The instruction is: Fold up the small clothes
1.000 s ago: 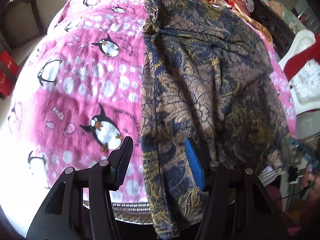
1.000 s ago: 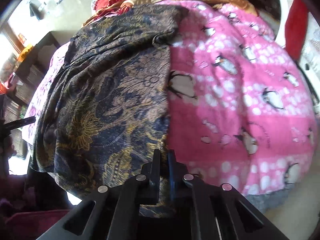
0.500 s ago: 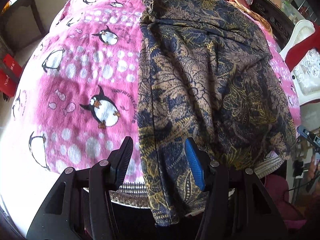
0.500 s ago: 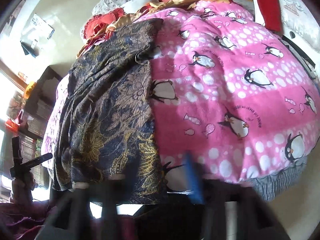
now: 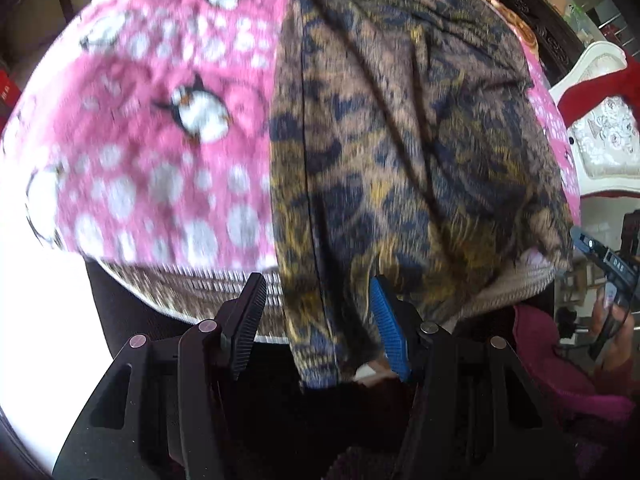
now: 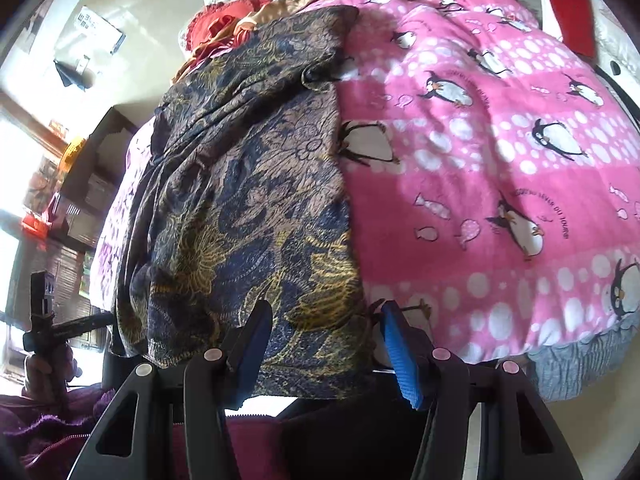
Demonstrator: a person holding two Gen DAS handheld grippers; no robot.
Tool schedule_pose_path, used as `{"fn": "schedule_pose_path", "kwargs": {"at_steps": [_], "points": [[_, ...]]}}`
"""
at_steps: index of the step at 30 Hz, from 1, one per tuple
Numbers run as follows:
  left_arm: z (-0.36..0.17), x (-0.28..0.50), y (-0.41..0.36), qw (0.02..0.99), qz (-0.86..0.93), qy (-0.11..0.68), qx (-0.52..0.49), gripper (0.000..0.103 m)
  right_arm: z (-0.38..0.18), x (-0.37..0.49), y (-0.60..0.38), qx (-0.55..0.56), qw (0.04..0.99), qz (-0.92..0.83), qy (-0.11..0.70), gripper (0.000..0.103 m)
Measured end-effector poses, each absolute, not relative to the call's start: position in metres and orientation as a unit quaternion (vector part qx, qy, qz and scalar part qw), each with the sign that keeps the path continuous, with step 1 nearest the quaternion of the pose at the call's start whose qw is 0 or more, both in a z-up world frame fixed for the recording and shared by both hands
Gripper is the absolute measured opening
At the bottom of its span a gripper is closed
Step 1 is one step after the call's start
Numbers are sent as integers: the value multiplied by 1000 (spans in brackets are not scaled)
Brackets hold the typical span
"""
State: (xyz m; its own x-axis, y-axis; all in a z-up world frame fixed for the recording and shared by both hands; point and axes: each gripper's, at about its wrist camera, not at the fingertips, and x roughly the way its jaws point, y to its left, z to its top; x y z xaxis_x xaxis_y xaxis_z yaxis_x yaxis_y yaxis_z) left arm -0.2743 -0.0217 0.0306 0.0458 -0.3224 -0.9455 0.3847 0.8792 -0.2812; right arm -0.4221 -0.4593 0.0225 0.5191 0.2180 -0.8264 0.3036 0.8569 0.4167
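Both your grippers, left and right, gape empty over the batik garment's hem; closing too deep snags the penguin blanket beneath.

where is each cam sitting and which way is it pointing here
Left wrist view: sits on the left gripper, looking steeply down at the near edge of the patterned cloth on the pink penguin blanket; its open fingers show, and the person's other hand at far right.
Right wrist view: sits on the right gripper, aimed down over the same cloth edge; its open fingers show, and a hand at far left.
Shared: cloth, blanket, red pillows.
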Motion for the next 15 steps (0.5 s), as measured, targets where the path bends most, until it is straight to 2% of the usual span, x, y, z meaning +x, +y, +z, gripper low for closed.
{"fn": "schedule_pose_path", "kwargs": {"at_steps": [6,10,12,13,15], "points": [[27,-274,-23,724,-243,645,17,54,19,-420,-458,267,827,-18,494,54],[22,-273,-29,716,-258,648,12,73,17,-417,-456,263,827,-16,497,54],[22,-273,-35,714,-261,649,26,73,16,-417,-455,262,827,-16,497,54],[23,-274,-38,713,-264,648,36,73,16,-417,-455,261,827,-16,497,54],[23,-278,-45,702,-286,651,44,47,15,-417,-453,256,828,-14,498,54]]}}
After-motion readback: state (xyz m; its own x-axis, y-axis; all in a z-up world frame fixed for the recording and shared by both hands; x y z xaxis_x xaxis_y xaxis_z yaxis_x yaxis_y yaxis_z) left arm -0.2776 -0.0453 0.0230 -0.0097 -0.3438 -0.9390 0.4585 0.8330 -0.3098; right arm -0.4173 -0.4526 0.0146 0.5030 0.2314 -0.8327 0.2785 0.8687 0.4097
